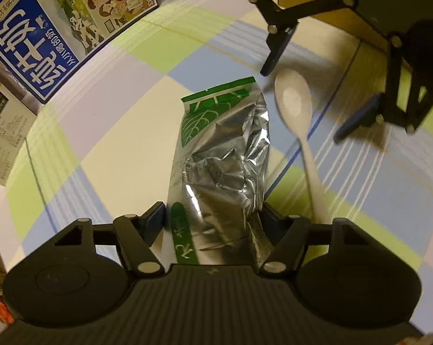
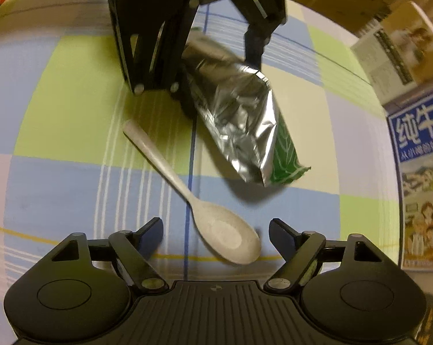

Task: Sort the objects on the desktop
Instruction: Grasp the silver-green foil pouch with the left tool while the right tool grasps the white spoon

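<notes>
Where the left wrist camera is looking down, the left gripper (image 1: 212,220) is straddling the near end of a silver and green foil pouch (image 1: 225,158), which is lying on a checked tablecloth (image 1: 115,149). Its jaws are standing about halfway apart; the right finger (image 1: 269,215) is sitting against the crumpled edge of the pouch, while a sliver of cloth is showing between the left finger (image 1: 154,215) and the pouch, so a firm grip cannot be confirmed. Just right of the pouch a white spoon (image 1: 295,106) is lying bowl-up, its handle running down toward the gripper. The right gripper (image 1: 311,97) is hanging over the spoon's bowl with its jaws wide on either side. A blue milk carton box (image 1: 43,43) is standing at the upper left.

In the right wrist view, the right gripper (image 2: 215,230) is standing wide open, its fingers flanking the bowl of the spoon (image 2: 228,235) without touching it. The handle is angling away to the upper left. Beyond it the pouch (image 2: 239,115) is lying slanted, its far end between the fingers of the left gripper (image 2: 216,66). The milk carton box (image 2: 417,158) is standing at the right edge.
</notes>
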The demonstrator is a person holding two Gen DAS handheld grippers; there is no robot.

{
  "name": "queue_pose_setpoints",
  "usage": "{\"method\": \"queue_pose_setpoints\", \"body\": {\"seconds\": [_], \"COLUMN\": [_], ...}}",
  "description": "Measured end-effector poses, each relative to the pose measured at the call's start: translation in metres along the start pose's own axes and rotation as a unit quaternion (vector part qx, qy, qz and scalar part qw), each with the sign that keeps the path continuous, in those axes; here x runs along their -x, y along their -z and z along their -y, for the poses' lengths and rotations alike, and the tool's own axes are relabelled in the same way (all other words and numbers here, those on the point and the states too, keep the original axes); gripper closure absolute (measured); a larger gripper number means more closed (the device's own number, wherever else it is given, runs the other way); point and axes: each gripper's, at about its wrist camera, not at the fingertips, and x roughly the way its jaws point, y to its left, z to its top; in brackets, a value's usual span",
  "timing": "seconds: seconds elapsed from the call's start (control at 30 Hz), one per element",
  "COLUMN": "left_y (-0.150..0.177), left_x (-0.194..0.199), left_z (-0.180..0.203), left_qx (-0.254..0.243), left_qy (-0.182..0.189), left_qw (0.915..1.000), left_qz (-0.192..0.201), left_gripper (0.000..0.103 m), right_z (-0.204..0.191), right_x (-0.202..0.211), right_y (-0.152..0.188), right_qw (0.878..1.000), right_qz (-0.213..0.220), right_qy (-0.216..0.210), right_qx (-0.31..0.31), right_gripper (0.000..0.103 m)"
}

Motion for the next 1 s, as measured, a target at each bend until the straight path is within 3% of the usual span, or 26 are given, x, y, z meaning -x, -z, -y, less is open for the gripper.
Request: {"method": "queue_pose_setpoints", "body": {"seconds": [0.17,0.23,0.33,0.53,0.77,0.87,1.0], "left_y": [0.007,0.009,0.011,0.016,0.034,0.047,0.065], "left_x": [0.001,0.001,0.001,0.006,0.022,0.034,0.049], "left_z": [-0.006,-0.007,-0.008,-0.001,0.029,0.049,0.082], "left_qx": [-0.004,-0.001,0.008,0.036,0.064,0.084,0.111], "left_qy": [-0.005,-0.004,-0.003,-0.006,-0.012,-0.010,-0.015], "left_qw": [1.0000,1.0000,0.9999,0.9993,0.9977,0.9963,0.9936], "left_qz": [0.000,0.004,0.006,-0.005,-0.019,-0.017,-0.013], "left_gripper": [0.033,0.033,0.034,0.040,0.047,0.047,0.047], "right_z": [0.013,0.015,0.016,0.008,-0.030,-0.058,-0.094], "right_x": [-0.009,-0.009,-0.008,0.000,0.020,0.031,0.051], "right_y": [-0.009,-0.010,-0.007,0.003,0.024,0.036,0.057], "right_qw": [0.999,0.999,0.997,0.986,0.943,0.922,0.881], "right_qz": [-0.026,-0.034,-0.044,-0.067,-0.076,-0.084,-0.072], "right_qy": [-0.032,-0.036,-0.046,-0.057,-0.118,-0.109,-0.109], "right_qx": [-0.009,-0.017,-0.047,-0.145,-0.300,-0.363,-0.455], "right_gripper": [0.040,0.059,0.072,0.073,0.073,0.073,0.073]}}
